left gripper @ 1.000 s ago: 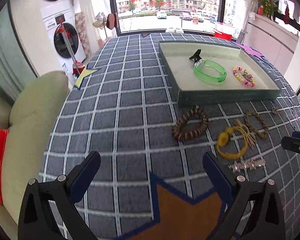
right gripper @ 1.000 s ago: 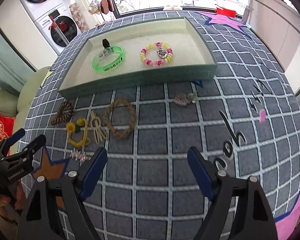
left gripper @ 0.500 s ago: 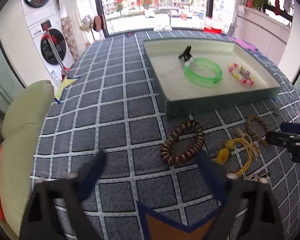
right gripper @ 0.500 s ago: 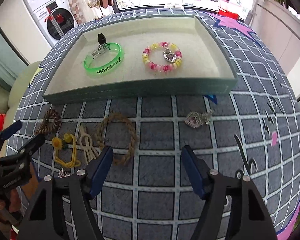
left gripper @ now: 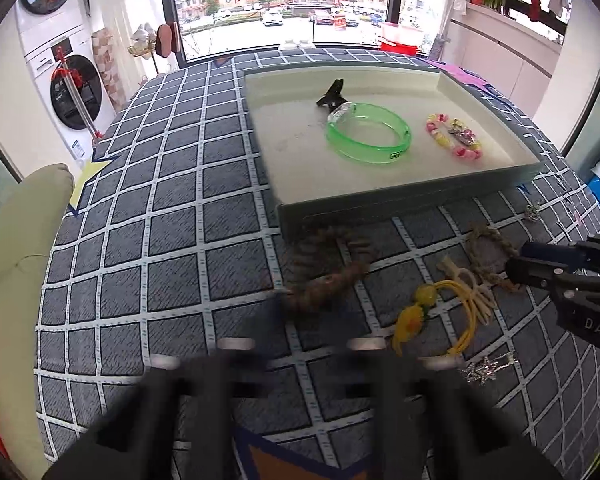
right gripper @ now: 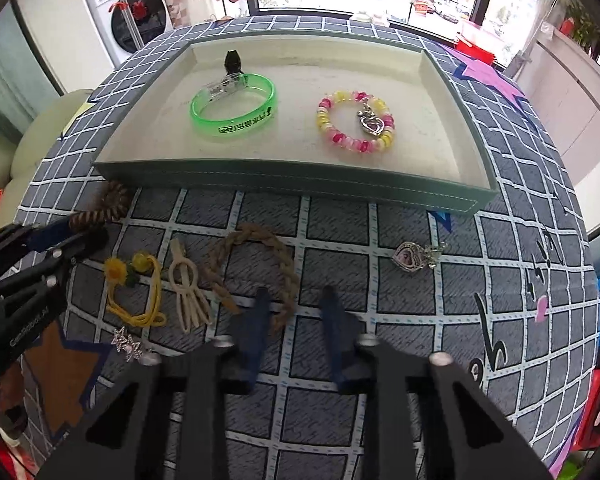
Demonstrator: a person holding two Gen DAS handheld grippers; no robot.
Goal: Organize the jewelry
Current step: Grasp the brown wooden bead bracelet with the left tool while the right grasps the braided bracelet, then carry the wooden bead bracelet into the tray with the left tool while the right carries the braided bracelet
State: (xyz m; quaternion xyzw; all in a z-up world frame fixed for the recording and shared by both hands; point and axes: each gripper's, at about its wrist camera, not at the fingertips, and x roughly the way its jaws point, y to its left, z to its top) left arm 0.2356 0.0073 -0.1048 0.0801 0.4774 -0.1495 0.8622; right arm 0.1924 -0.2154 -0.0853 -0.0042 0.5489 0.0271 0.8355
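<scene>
Right gripper (right gripper: 294,312), half spread and gripping nothing, poised over near edge of braided rope bracelet (right gripper: 256,268), just ahead and slightly left on tabletop (right gripper: 340,236), before tray (right gripper: 292,184). Left gripper (right gripper: 66,242) narrowed at brown beaded bracelet (right gripper: 106,204), contact unclear; blurred in own view. Right clearly nearer the braid.

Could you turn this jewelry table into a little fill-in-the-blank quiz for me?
1. The clear bangle lying in the tray is ______ in color.
2. The silver pendant on the checked cloth is shaped like a ______.
3. The pink and yellow bead bracelet lies ______ the tray.
4. The right gripper points at the braided ______ bracelet.

Missing words: green; heart; inside; brown
</scene>
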